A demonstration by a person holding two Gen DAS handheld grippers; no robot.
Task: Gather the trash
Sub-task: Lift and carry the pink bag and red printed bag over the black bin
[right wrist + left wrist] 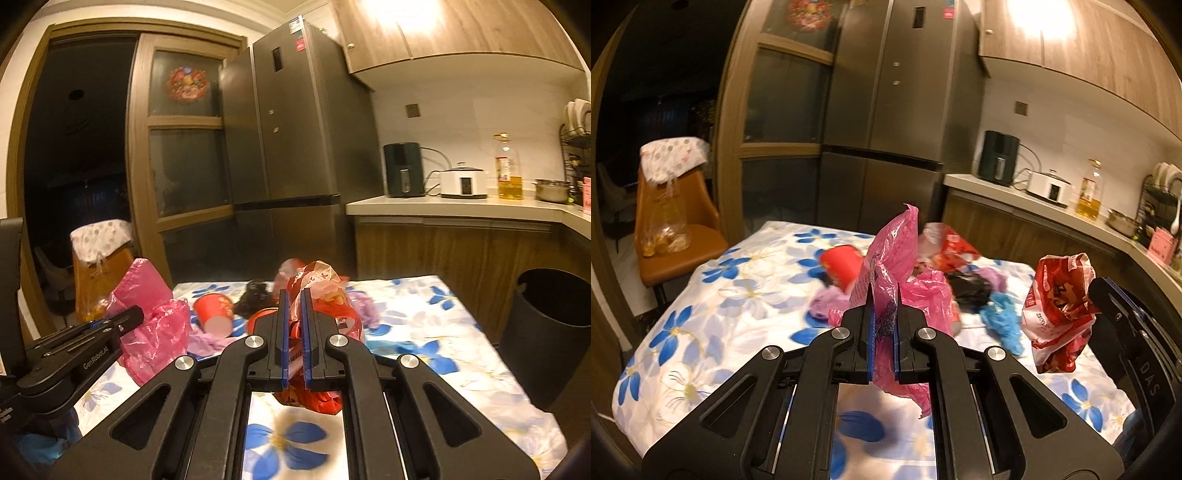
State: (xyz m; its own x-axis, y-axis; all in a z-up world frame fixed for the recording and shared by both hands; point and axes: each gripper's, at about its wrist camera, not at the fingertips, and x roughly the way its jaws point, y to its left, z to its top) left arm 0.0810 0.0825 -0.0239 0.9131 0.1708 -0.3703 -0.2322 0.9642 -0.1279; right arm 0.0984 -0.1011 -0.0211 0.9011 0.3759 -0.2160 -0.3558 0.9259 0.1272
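Observation:
My left gripper is shut on a crumpled pink plastic bag, held up above the flowered table. Over on the right side of that view hangs a red snack wrapper, pinched by my right gripper. In the right wrist view the right gripper is shut on the red snack wrapper; the left gripper with the pink bag is at the left. On the table lie a red paper cup, a black bag, blue gloves and purple scraps.
A dark round trash bin stands on the floor to the right of the table. A counter with appliances and an oil bottle runs behind. A tall fridge and an orange chair stand beyond the table.

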